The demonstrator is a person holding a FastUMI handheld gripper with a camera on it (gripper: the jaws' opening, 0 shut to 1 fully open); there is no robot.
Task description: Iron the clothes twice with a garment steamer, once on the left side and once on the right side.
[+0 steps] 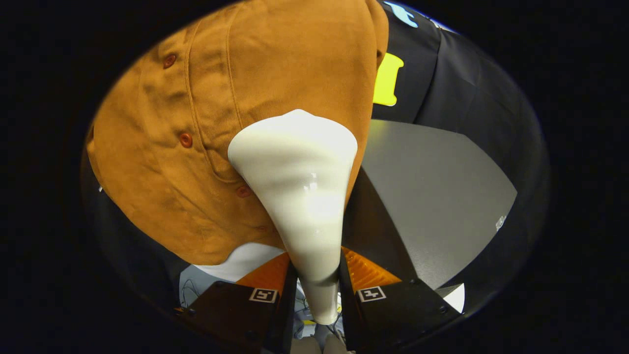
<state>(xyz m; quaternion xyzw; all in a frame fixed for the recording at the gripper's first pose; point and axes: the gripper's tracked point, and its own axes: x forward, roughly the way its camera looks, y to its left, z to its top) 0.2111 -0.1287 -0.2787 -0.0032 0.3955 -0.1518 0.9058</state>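
- Gripper view: the fingers (317,282) are clamped on the narrow handle of a glossy cream plastic garment steamer (300,187).
- Its wide head, beyond the fingers, lies against a hanging orange-brown buttoned corduroy shirt (221,98).
- A grey table (437,196) lies beyond the fingers to the right.

A grey table (442,196) is spreading across the right of the frame, with a small pale scrap (500,222) lying near its right edge. At the bottom, the gripper (315,260) is clamping the garment steamer (295,162).

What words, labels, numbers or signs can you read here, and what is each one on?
No readable words or numbers.
Two square coded marker tags, one on each of the gripper fingers: patterns, not text.
White garment steamer, clamped between the fingers: no visible label.
Brown button-up shirt, against the steamer head: no tag or print visible.
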